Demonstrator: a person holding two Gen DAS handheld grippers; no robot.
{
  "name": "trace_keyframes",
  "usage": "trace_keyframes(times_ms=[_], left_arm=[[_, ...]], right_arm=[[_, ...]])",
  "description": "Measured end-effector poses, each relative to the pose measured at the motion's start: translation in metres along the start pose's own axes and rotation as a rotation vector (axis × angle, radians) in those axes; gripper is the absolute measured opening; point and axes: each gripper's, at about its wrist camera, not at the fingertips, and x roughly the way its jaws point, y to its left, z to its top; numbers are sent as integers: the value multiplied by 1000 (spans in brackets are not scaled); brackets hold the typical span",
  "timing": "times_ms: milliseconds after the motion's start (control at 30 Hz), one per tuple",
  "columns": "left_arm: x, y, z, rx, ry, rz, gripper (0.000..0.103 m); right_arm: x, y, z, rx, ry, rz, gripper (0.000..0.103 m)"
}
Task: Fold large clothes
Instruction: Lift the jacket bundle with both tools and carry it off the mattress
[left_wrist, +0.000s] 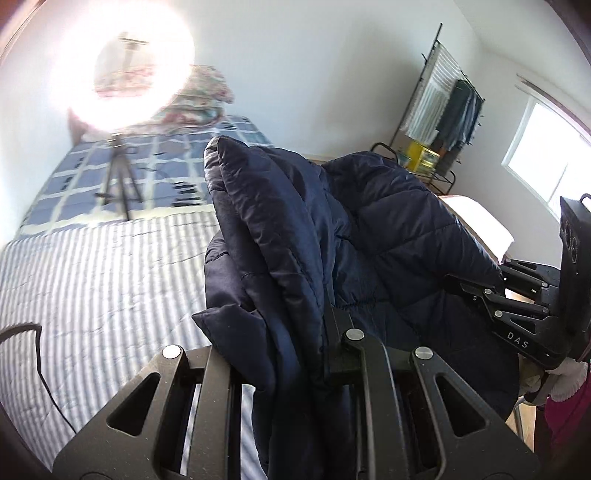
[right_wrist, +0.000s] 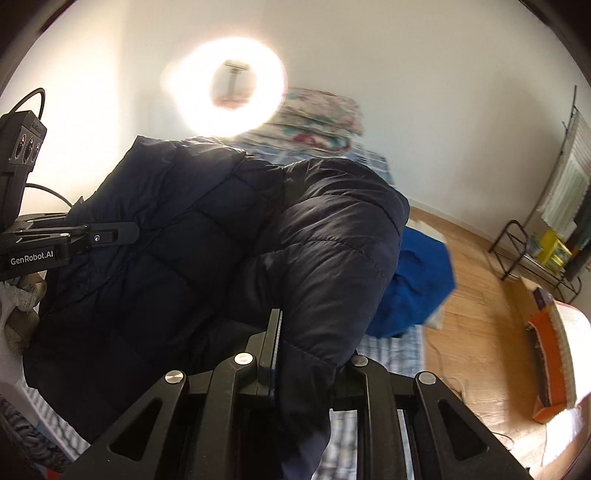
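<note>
A dark navy quilted puffer jacket (left_wrist: 388, 221) hangs lifted above the bed, bunched between both grippers. My left gripper (left_wrist: 314, 332) is shut on a thick fold of it, and the fabric hides one finger. At the right edge of the left wrist view, my right gripper (left_wrist: 469, 286) pinches another part of the jacket. In the right wrist view the jacket (right_wrist: 184, 221) fills the middle, with the right gripper (right_wrist: 310, 332) shut on a puffy fold. The left gripper (right_wrist: 129, 232) clamps the jacket's far left side.
Below lies a bed with a striped sheet (left_wrist: 92, 280) and a blue checked blanket (left_wrist: 155, 162). A ring light on a tripod (left_wrist: 118, 177) stands on it, with floral bedding (left_wrist: 203, 96) behind. A blue cloth (right_wrist: 417, 280) lies at the bed's edge. A clothes rack (left_wrist: 443, 110) stands beyond on the wooden floor (right_wrist: 476, 295).
</note>
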Motion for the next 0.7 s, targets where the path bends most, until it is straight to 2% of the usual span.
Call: trace_keyframes(times_ms=[300, 500, 700], left_arm=[[102, -40, 63, 8, -21, -46, 16], [171, -34, 121, 5, -57, -64, 16], [232, -26, 158, -12, -87, -59, 16]], right_arm=[[46, -88, 34, 15, -5, -125, 16], [97, -137, 73, 12, -29, -189, 16], [161, -174, 104, 37, -57, -233, 16]])
